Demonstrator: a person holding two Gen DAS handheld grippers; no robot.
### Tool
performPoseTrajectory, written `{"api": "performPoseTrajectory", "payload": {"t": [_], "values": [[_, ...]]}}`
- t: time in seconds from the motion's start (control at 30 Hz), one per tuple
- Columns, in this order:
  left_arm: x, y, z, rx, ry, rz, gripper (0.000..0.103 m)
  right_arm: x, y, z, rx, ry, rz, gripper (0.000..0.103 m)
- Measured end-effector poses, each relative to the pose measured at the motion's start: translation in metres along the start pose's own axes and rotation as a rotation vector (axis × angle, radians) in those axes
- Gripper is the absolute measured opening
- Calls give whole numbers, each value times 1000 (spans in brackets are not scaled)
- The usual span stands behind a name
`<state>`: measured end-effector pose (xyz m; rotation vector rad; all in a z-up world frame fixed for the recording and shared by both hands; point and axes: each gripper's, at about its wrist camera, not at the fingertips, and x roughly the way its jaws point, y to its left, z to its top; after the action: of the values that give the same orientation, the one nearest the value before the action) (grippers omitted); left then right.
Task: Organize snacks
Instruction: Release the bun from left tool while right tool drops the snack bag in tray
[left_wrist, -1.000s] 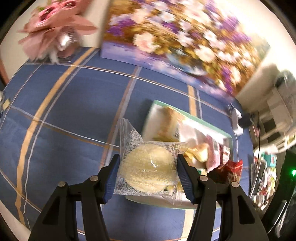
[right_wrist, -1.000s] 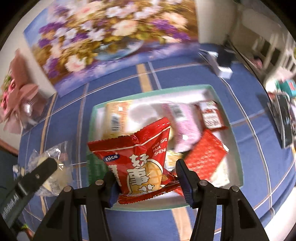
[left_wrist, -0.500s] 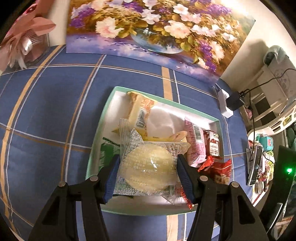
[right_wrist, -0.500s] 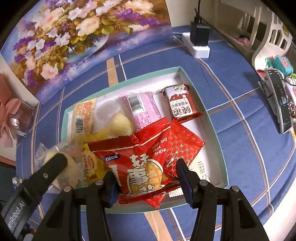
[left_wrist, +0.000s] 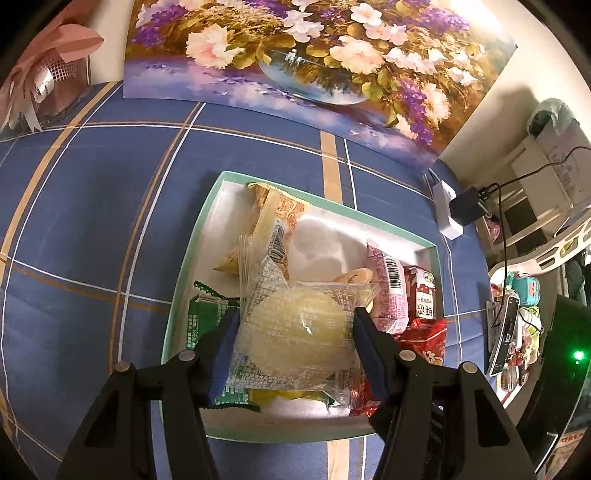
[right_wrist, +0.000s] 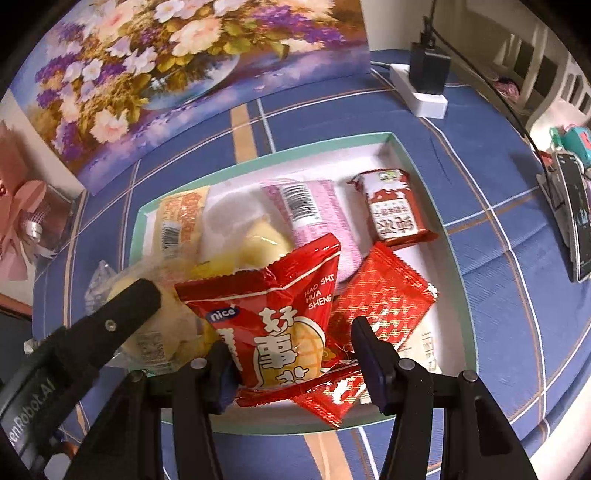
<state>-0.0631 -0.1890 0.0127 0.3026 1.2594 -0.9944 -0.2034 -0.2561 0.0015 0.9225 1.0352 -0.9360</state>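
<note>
Now both claws over tray (left_wrist: 184, 280), formerly beside; left claw (left_wrist: 293, 328) grips clear pastry pack (left_wrist: 295, 332), right claw (right_wrist: 291, 354) red packet (right_wrist: 273, 317).

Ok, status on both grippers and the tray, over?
Left gripper shut on clear pastry pack. Right gripper shut on red snack bag. Both over crowded tray; little free floor.

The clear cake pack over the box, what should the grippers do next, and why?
Probably lower a little, then open. The left gripper holds the clear pack and the right gripper the red pack, both already over the box where other snacks lie.
</note>
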Motion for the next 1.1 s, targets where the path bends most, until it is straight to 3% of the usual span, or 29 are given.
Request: {"api": "performPoseTrajectory", "payload": {"t": [0.4, 0.67, 0.87, 0.97, 1.1], "values": [[-1, 6, 3, -30, 4, -19, 63, 2, 15, 2, -52, 0, 6, 59], [-17, 10, 6, -43, -30, -40, 67, 4, 15, 4, -63, 5, 12, 69], [-38, 23, 5, -49, -109, 88, 86, -3, 16, 1, -70, -31, 22, 86], [-50, 34, -1, -34, -172, 175, 95, -8, 14, -4, -65, -55, 27, 102], [-62, 43, -8, -10, -210, 275, 100, -13, 13, -10, -56, -69, 44, 103]]}}
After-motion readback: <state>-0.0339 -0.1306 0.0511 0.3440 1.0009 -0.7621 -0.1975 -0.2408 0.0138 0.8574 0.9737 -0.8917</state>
